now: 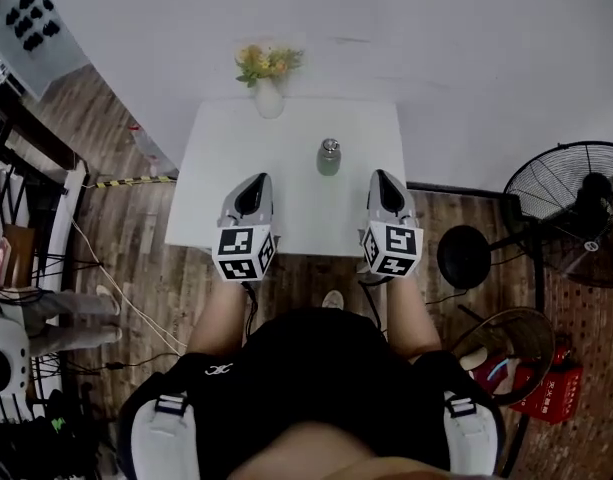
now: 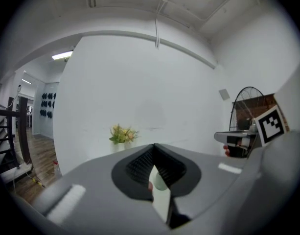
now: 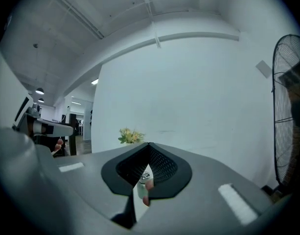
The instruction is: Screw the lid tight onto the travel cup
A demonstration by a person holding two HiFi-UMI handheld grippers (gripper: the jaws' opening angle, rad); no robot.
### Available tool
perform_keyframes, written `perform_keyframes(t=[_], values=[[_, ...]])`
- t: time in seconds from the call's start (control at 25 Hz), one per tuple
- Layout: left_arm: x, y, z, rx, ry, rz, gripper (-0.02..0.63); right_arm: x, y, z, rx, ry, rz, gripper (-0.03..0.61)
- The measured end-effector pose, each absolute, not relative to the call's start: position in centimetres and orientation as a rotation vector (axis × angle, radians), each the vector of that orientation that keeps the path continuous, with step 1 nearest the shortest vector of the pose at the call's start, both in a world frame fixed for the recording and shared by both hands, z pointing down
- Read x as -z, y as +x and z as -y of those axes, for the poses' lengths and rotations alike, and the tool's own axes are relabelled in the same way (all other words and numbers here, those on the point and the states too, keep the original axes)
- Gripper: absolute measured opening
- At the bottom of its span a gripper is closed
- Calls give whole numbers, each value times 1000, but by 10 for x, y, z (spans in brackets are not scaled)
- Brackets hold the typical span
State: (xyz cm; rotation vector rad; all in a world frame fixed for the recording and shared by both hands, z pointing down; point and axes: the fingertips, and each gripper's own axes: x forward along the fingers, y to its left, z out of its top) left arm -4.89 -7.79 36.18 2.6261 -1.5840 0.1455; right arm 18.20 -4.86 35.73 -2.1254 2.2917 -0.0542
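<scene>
The travel cup (image 1: 329, 157), pale green with a silver lid (image 1: 330, 146) on top, stands upright near the middle of the white table (image 1: 216, 158). My left gripper (image 1: 257, 180) hovers over the table's near edge, left of the cup and apart from it, shut with nothing in it. My right gripper (image 1: 385, 176) hovers to the cup's right, also shut and holding nothing. In the left gripper view the jaws (image 2: 153, 146) meet, and a sliver of the cup (image 2: 160, 182) shows below them. In the right gripper view the cup (image 3: 142, 179) shows below the closed jaws (image 3: 150, 145).
A white vase of yellow flowers (image 1: 268, 76) stands at the table's far edge against the white wall. Floor fans (image 1: 576, 208) and a black round stand (image 1: 464, 256) are to the right. Railing and cables (image 1: 26, 218) lie to the left.
</scene>
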Motion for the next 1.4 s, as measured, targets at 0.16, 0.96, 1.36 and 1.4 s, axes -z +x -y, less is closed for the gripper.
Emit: perform_keyframes(t=[0.16,0.96,1.36,1.4], values=[[-376,-34,99,-174,2563,1604,52,-368,197,79,92,-2088,-2359,-2],[-447,-10,156,-269,2484,1569,52,-421,203,166,175,-1913,-2633,-2],[-490,29,182,-334,2579,1239,175,-448,188,198,231,-1663,-2793,88],[-494,32,185,-343,2584,1216,176,-451,186,200,250,-1626,-2816,111]])
